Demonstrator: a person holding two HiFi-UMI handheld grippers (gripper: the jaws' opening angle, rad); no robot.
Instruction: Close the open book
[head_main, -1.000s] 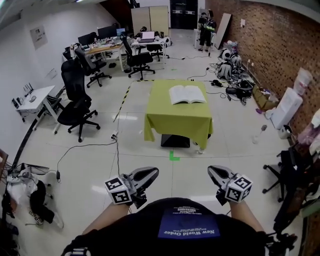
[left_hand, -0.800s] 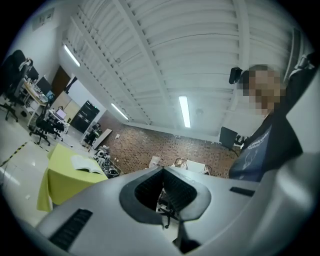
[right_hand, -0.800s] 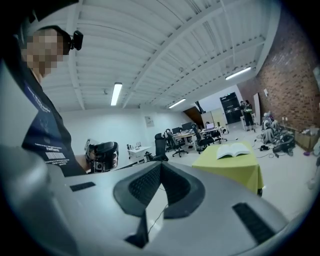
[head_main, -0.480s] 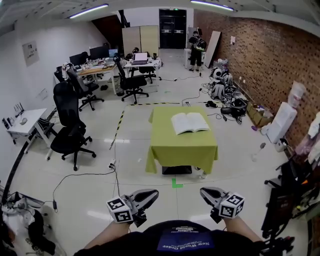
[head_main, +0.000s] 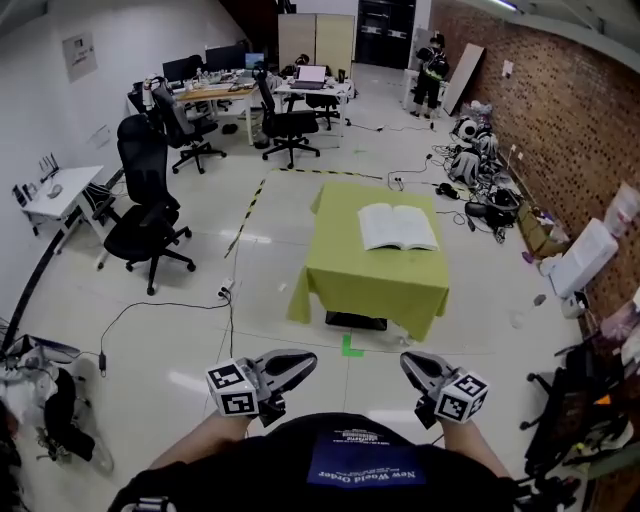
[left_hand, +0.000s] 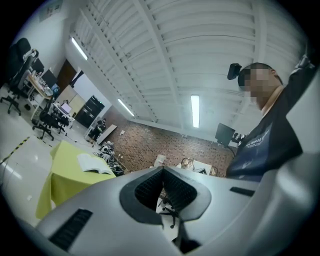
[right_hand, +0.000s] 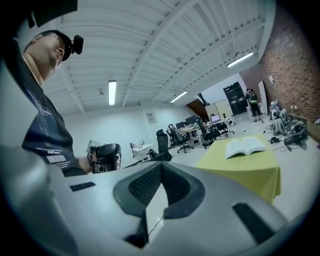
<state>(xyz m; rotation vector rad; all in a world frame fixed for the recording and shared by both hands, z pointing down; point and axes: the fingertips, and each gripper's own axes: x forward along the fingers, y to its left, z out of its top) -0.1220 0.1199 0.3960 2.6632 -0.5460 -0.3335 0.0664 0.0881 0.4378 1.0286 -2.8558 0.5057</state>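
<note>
I'm looking into an open-plan office that doubles as a lab. At the upper left of the head view, desks (head_main: 215, 90) carry monitors and a laptop, with black swivel chairs (head_main: 148, 215) around them. A small white desk (head_main: 60, 190) sits at the left edge. A brick wall (head_main: 570, 110) runs down the right side, with gear and tangled cables (head_main: 480, 175) heaped at its foot. Mid-frame, a cloth-covered table (head_main: 370, 285) stands alone on the glossy floor beside green tape marks (head_main: 350, 346). The left gripper view shows a white ribbed ceiling (left_hand: 165, 60) with strip lights (left_hand: 195, 111).
</note>
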